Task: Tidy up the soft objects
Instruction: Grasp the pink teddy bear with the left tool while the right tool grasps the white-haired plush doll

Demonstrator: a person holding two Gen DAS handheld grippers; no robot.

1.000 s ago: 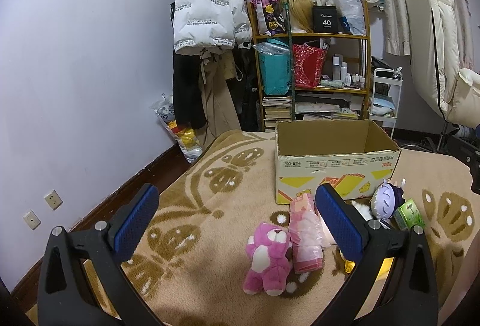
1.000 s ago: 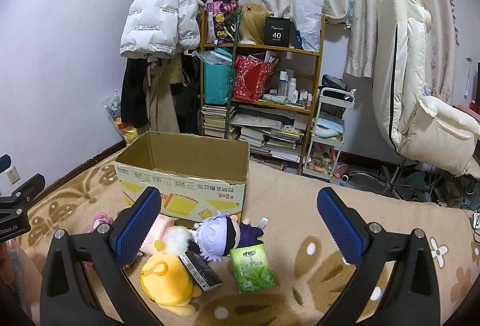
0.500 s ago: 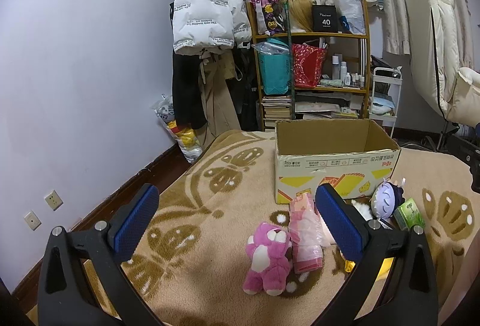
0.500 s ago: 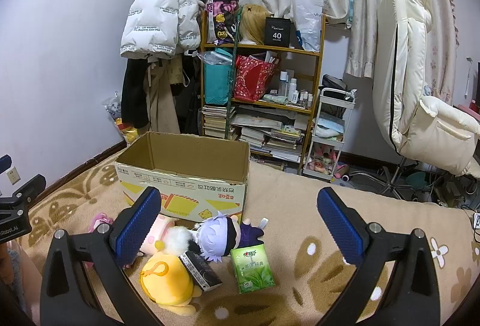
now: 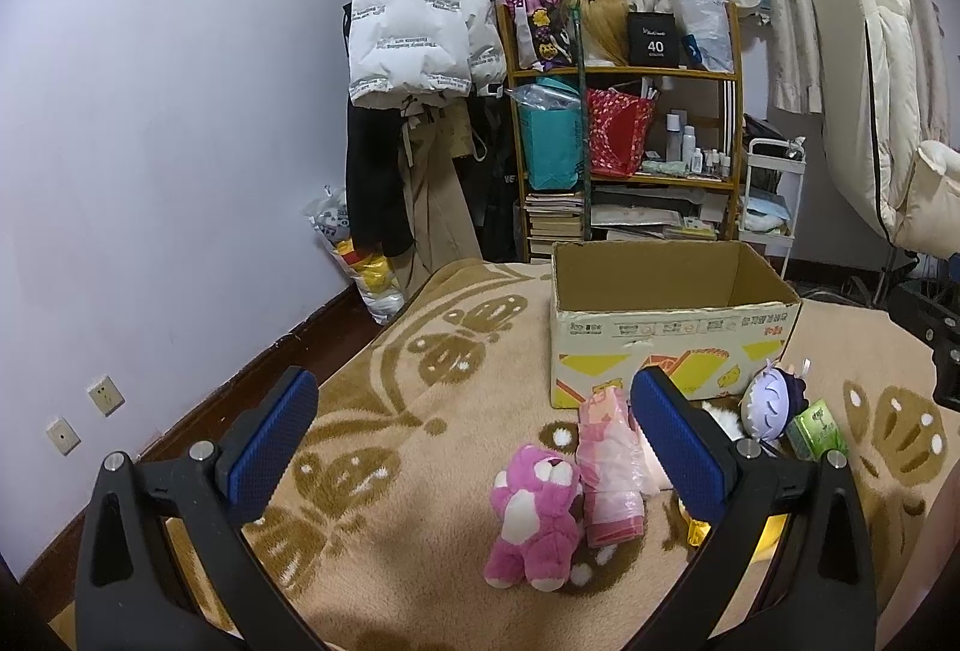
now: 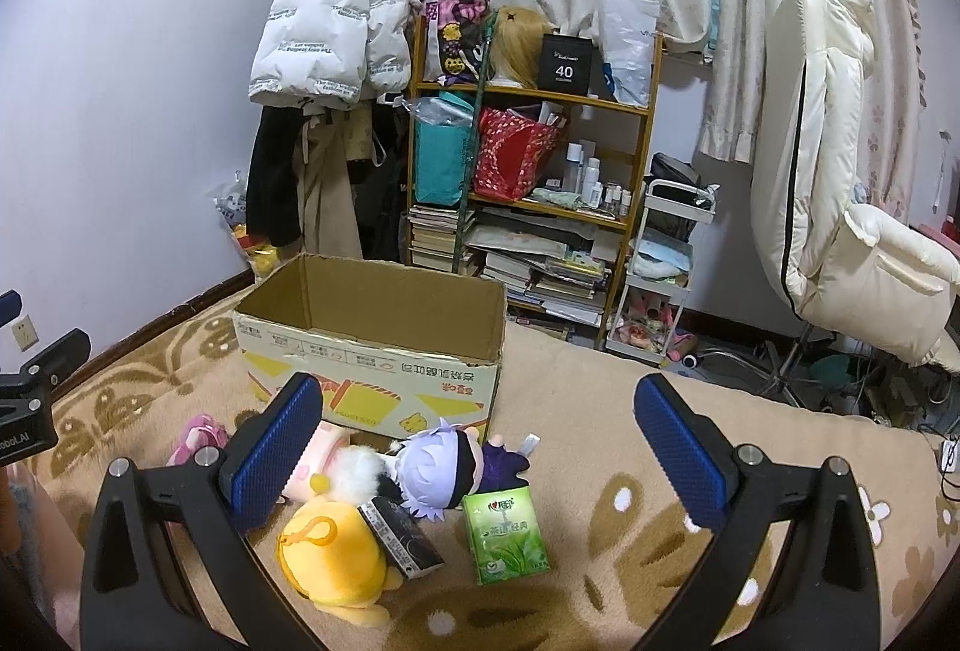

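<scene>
Your left claw (image 5: 474,429) and right claw (image 6: 480,432) both hang wide open, holding nothing, above a beige patterned carpet (image 5: 390,387). An open cardboard box (image 6: 384,345) sits ahead. Just in front of it lie a pink plush bear (image 5: 534,516), a yellow plush (image 6: 333,555), a purple-haired doll (image 6: 441,468) and a green tissue pack (image 6: 506,534).

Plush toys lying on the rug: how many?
4: pink plush bear far left, yellow round plush nearest, lavender-haired plush doll by the cardboard box, white fluffy plush partly hidden; more may hide.
</scene>
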